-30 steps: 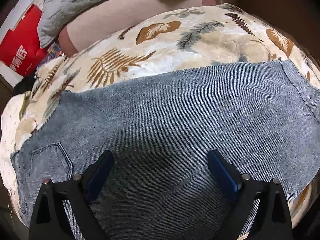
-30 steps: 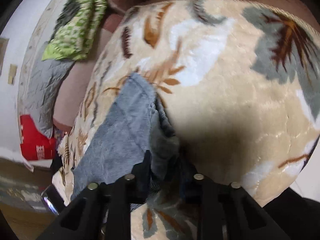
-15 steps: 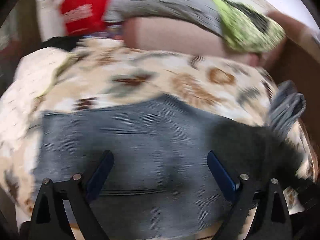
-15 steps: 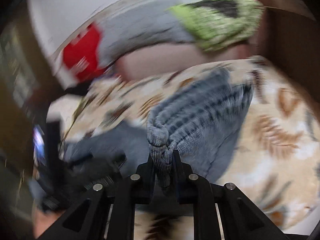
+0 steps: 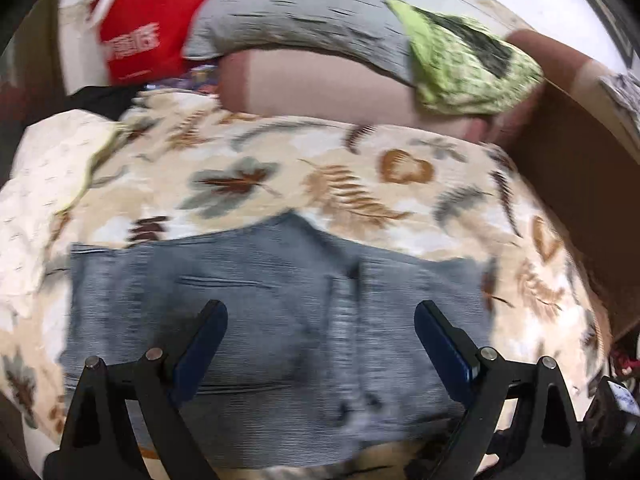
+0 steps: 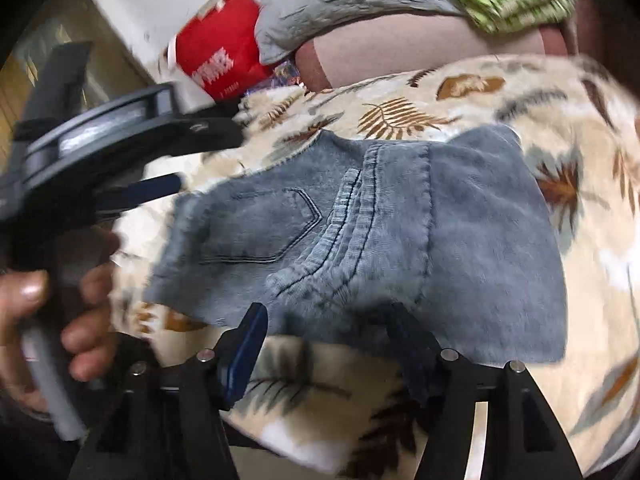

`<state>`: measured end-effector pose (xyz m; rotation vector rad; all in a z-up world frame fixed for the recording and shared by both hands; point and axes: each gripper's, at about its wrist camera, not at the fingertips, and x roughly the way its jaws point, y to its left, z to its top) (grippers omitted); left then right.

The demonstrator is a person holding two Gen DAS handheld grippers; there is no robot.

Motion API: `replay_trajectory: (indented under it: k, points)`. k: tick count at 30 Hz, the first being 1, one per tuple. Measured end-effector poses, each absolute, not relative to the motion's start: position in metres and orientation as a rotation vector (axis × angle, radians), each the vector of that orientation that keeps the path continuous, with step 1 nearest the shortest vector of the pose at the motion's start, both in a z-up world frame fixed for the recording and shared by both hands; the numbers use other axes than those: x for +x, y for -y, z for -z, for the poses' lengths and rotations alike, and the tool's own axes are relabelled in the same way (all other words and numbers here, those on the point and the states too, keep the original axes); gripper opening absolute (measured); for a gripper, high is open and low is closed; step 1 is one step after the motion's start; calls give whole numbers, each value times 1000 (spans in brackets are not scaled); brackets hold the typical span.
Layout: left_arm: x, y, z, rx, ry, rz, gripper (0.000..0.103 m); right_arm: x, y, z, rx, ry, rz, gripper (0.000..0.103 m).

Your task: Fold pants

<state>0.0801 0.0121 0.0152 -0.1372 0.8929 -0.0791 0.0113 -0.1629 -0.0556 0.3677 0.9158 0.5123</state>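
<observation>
While we read from left to right, each line carries its own label.

Left gripper (image 5: 320, 332): we hold it wide open with nothing between its 2 fingers, hovering over the pants, probably ready to press or pinch the next fold.

Pants (image 6: 360, 232): grey-blue denim lies folded on the leaf-print blanket (image 5: 360, 184), waistband turned over the back pocket (image 6: 260, 228), so we judge 1 fold is made and the bundle needs squaring.

Right gripper (image 6: 328, 344): its fingers stand apart at the near edge of the pants; we cannot tell whether the right finger touches cloth, and nothing looks clamped.

Placement: we keep the pants flat mid-blanket so both grippers reach opposite ends.

Beyond: a red bag (image 5: 148, 32), a grey pillow (image 5: 304, 20) and a green cloth (image 5: 472, 68) sit behind, well apart from the pants.
</observation>
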Motion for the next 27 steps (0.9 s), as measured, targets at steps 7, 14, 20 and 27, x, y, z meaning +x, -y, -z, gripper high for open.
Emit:
replay_trajectory:
  k: [7,14,20,27]
  points:
    - [91,40,57,76,-1070,58,95,45,287,38,656,-900,-376,66]
    - [77,32,85,76,-1087,46,96,158,309,95,736,-1120,-341,64]
    - [66,34,87,82,-1057,49,96,203,241,84,267,-1149,-254,48]
    - [67,31,39,15,-930,75,95,198,227,58,60,-1068,-171,49]
